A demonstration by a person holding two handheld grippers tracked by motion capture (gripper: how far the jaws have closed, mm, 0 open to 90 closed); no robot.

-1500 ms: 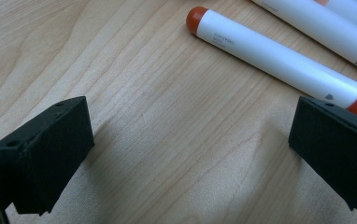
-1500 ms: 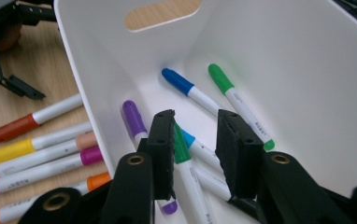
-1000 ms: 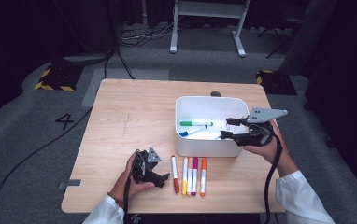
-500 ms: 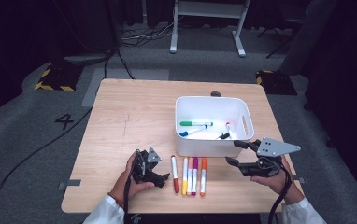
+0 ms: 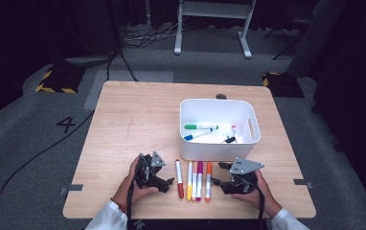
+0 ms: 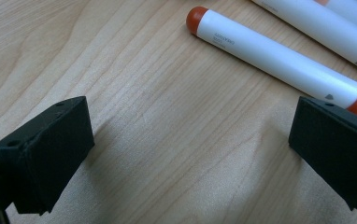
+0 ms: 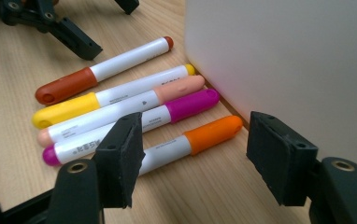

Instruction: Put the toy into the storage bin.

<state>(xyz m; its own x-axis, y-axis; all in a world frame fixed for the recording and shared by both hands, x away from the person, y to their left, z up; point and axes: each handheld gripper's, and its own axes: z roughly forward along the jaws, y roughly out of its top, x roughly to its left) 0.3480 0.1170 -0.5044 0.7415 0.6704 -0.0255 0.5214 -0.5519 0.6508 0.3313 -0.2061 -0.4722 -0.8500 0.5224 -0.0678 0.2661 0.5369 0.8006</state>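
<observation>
Right gripper view: right tongs [image 7: 193, 161] wide, astride orange marker [image 7: 186, 141] near worktop's near edge, just beside bin [image 7: 284, 60]. Best lowered, centred on barrel, shut squarely, clear of magenta marker [image 7: 134, 123]. Left tongs [image 6: 186, 154] wide, empty, by red marker [image 6: 279, 58].

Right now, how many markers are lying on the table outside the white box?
5. They lie side by side in a row in front of the white box: red-brown marker, yellow marker, peach marker, magenta marker, orange marker. More markers lie inside the box.
</observation>
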